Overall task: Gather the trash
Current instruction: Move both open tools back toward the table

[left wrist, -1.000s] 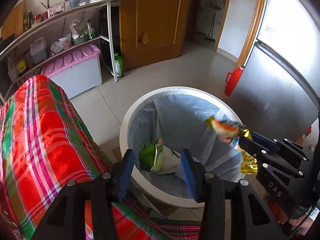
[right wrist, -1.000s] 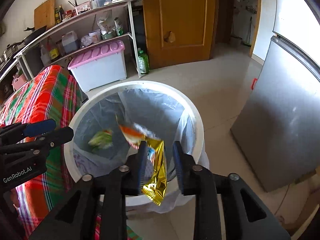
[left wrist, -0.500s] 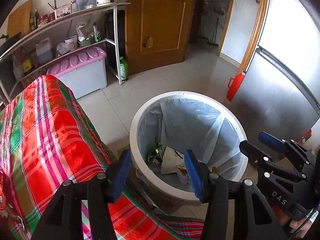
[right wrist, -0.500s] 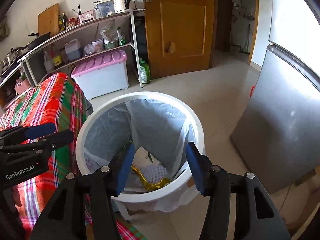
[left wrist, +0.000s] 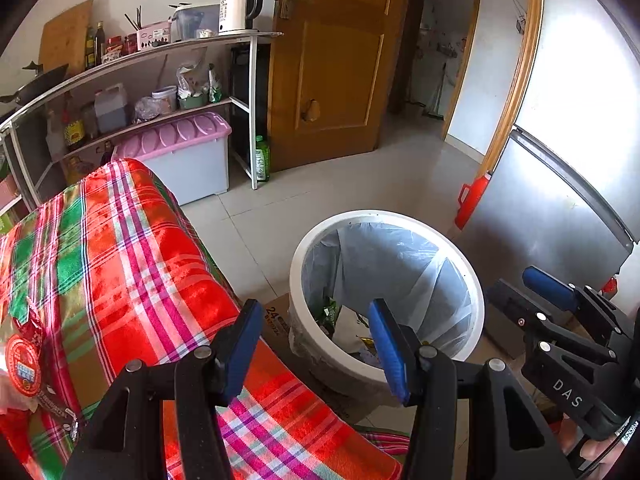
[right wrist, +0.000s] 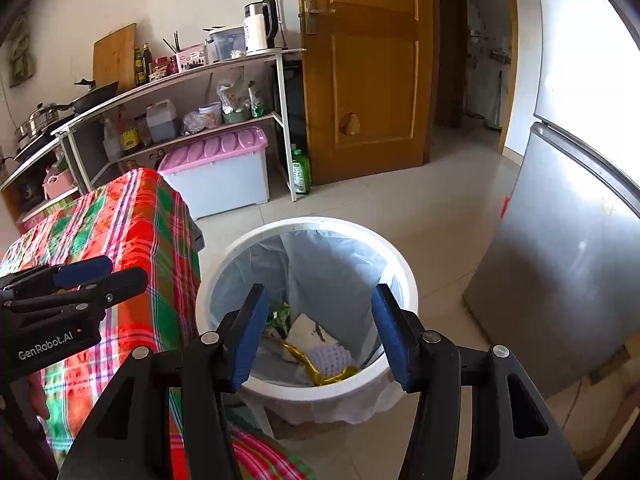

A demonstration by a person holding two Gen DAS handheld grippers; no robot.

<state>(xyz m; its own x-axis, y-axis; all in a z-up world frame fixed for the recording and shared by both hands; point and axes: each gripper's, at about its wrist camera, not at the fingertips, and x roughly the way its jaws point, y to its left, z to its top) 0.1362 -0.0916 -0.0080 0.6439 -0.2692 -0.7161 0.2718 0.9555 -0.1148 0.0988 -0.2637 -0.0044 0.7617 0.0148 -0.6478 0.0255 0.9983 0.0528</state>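
Observation:
A white round trash bin (left wrist: pixel 308 248) (right wrist: pixel 404 268) with a clear liner stands on the floor beside the table. In it lie a gold snack wrapper (right wrist: pixel 320 372), a green wrapper (right wrist: pixel 280 316), white paper (right wrist: pixel 308 330) and a pale netted piece (right wrist: pixel 332 358). My left gripper (left wrist: pixel 316 344) is open and empty above the table edge, near the bin. My right gripper (right wrist: pixel 318 332) is open and empty above the bin's near rim. A red-labelled snack packet (left wrist: pixel 22 364) lies on the plaid cloth at the far left.
A table with a red-green plaid cloth (left wrist: pixel 120 264) (right wrist: pixel 132 224) is left of the bin. A silver fridge (right wrist: pixel 568 248) stands right, a red bottle (left wrist: pixel 470 204) by it. A shelf rack (right wrist: pixel 180 92), a pink-lidded box (right wrist: pixel 220 168) and a wooden door (right wrist: pixel 372 68) are behind.
The right gripper opened and let the gold wrapper fall into the bin. Both grippers then drew up and back from the bin, and the left gripper's view shifted toward the table.

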